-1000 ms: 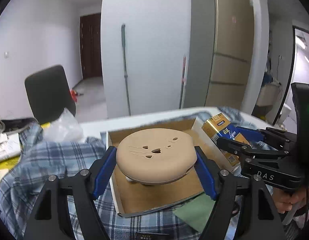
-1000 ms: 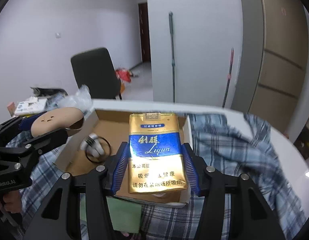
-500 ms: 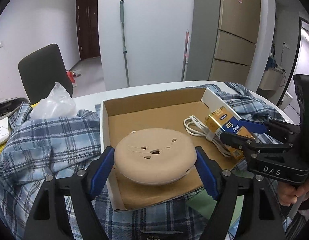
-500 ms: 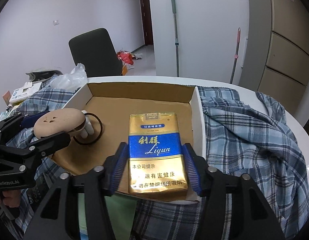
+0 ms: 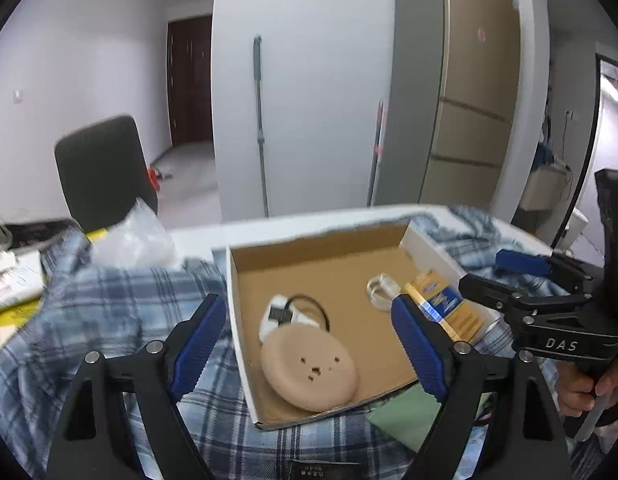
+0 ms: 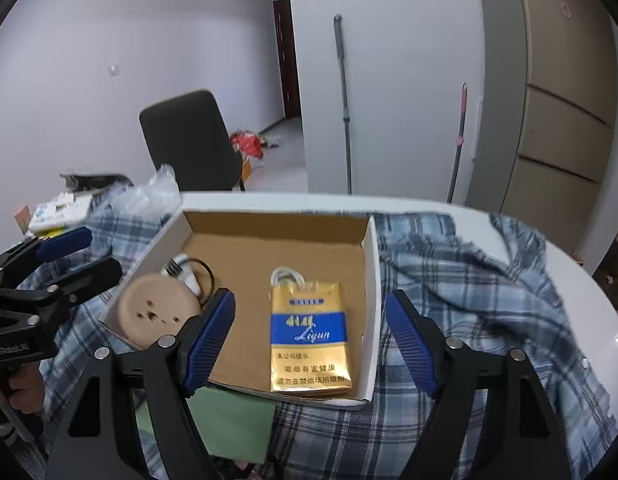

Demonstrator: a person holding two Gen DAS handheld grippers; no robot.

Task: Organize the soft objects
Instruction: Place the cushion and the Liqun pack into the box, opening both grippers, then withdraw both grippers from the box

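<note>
A shallow cardboard box (image 5: 321, 268) (image 6: 269, 220) lies on a blue plaid shirt (image 5: 109, 312) (image 6: 469, 280). A round beige cushion (image 5: 309, 368) (image 6: 157, 312) lies in the box's near left part. A gold and blue cigarette pack (image 6: 309, 340) (image 5: 441, 304) lies in its right part, partly on a white coiled cable (image 5: 379, 286). A white charger with a black cord (image 5: 285, 312) lies behind the cushion. My left gripper (image 5: 309, 348) is open and empty above the cushion. My right gripper (image 6: 309, 344) is open and empty above the pack.
A green pad (image 6: 229, 420) sticks out from under the box's front edge. A clear plastic bag (image 5: 129, 236) and papers (image 6: 61, 208) lie at the table's left. A black chair (image 6: 189, 140) stands behind the round white table (image 6: 581, 292).
Both grippers have opened. The cushion and the cigarette pack have dropped out of them and now lie in the box. Both grippers have lifted and pulled back.
</note>
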